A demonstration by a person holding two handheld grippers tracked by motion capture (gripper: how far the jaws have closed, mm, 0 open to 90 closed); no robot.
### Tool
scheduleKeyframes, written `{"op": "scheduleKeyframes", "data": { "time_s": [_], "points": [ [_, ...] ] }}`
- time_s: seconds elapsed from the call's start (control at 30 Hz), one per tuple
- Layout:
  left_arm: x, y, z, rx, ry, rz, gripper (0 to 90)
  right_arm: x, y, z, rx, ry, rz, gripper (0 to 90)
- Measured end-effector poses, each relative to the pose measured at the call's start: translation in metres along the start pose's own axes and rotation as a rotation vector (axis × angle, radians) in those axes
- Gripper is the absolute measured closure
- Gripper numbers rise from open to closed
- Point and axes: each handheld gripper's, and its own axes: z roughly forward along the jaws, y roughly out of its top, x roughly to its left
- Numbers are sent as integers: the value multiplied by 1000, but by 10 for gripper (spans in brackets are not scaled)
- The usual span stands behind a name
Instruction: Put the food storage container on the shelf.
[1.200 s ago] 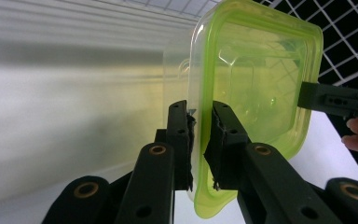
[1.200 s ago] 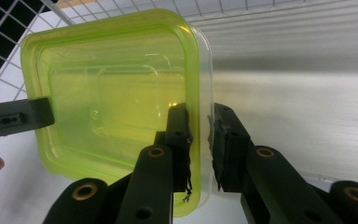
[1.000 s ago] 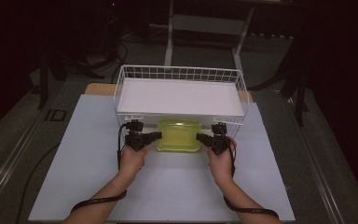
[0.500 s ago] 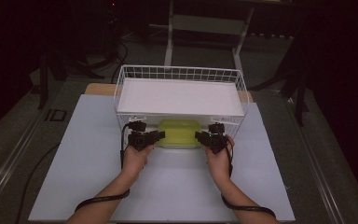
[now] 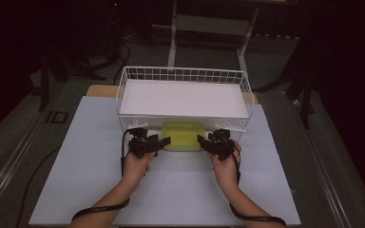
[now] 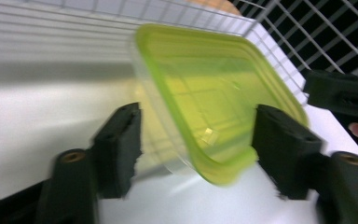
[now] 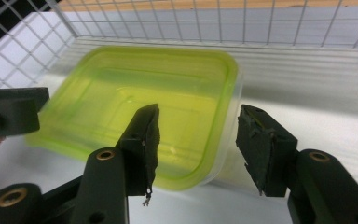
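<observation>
A clear container with a yellow-green lid (image 5: 183,135) lies at the front of a white wire basket (image 5: 180,71), its far part under the basket's white top. My left gripper (image 5: 164,141) is at its left end and my right gripper (image 5: 202,141) at its right end. In the left gripper view the open jaws (image 6: 196,116) straddle a corner of the container (image 6: 214,98). In the right gripper view the gripper (image 7: 199,114) is open, one jaw over the lid (image 7: 135,98) and the other beside the container's edge.
The basket stands on a white mat (image 5: 171,199) that covers the table, with bare mat around both forearms. Basket wires (image 6: 307,28) rise close behind the container. Dark floor and a metal stand lie beyond the table.
Both grippers have closed in on the container from either side. The container has slid slightly farther under the basket.
</observation>
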Motion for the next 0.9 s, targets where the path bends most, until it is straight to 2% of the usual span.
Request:
{"op": "scheduleKeyframes", "data": {
  "time_s": [0.17, 0.33, 0.47, 0.57, 0.6, 0.67, 0.77, 0.83, 0.9],
  "points": [
    [-10, -4, -15, -27, -43, 75, 265, 9, -4, -9, 3, 20, -14, 495],
    [-16, -7, -29, -51, -77, 87, 216, 21, -11, -17, 9, 55, -39, 509],
    [-19, -12, -38, -62, -90, 122, 181, 29, -17, -19, 25, 70, -54, 528],
    [-20, -18, -45, -72, -96, 136, 151, 32, -21, -19, 35, 91, -54, 572],
    [-20, -21, -48, -90, -100, 135, 140, 32, -22, -19, 35, 104, -61, 587],
    [-22, -24, -53, -88, -101, 143, 87, 33, -24, -19, 34, 111, -81, 615],
    [-25, -30, -61, -95, -113, 172, 74, 35, -26, -18, 41, 110, -85, 681],
    [-27, -35, -63, -87, -107, 194, 74, 37, -27, -16, 62, 114, -87, 745],
    [-27, -40, -65, -82, -108, 200, 73, 40, -28, -13, 94, 131, -114, 820]
  ]
}}
